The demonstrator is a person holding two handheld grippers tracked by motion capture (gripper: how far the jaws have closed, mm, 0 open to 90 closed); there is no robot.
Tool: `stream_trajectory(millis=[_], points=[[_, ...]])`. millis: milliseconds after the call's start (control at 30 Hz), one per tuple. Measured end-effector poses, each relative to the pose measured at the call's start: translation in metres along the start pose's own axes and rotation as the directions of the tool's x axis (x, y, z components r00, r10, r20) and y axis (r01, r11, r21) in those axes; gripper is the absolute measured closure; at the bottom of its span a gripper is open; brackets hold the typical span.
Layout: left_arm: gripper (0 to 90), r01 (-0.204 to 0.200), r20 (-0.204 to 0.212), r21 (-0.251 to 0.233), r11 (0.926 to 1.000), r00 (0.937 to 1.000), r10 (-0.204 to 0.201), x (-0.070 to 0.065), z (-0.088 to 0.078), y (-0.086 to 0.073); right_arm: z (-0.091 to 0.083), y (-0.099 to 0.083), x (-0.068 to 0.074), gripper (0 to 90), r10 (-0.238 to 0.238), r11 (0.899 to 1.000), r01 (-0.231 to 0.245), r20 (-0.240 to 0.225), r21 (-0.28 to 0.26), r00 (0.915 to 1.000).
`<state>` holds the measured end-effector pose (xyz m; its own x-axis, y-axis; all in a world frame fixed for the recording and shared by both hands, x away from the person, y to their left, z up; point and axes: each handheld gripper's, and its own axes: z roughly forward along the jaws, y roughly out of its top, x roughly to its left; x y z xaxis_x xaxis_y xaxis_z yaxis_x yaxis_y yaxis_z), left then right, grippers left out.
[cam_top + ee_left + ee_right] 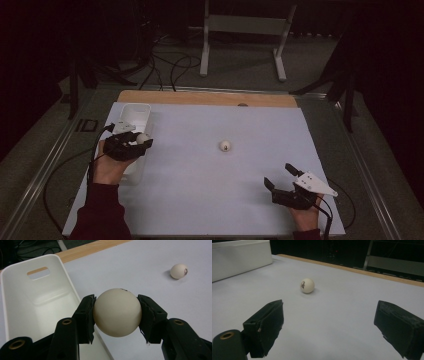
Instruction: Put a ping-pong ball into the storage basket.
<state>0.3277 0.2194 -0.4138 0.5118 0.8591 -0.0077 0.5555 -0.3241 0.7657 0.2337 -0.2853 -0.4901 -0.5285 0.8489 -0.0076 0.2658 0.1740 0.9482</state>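
My left gripper (117,312) is shut on a cream ping-pong ball (117,312), pads pressing both its sides. It hangs at the right wall of a long white bin (32,300); in the high view that held ball (143,137) sits by the bin (136,114) at the table's left. A second ball with a dark logo (225,146) lies loose mid-table, also the far ball (179,271) in the left gripper view and the ball ahead (307,285) in the right gripper view. My right gripper (280,177) rests near the front right corner, jaws wide open with nothing between them (329,325).
The table is covered by a pale sheet (215,190) with a wooden strip (210,98) along its far edge. Cables (165,65) and a white metal stand (245,30) are on the floor beyond.
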Motion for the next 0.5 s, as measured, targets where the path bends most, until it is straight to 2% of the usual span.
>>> stream_trajectory(millis=[500], points=[[51.4,0.019,-0.013,-0.008,0.9998,0.9997,-0.019,0.0088,-0.0054,-0.003,0.0003,-0.0001,0.0,8.8,0.001,1.0,-0.001,-0.001,-0.001,1.0]])
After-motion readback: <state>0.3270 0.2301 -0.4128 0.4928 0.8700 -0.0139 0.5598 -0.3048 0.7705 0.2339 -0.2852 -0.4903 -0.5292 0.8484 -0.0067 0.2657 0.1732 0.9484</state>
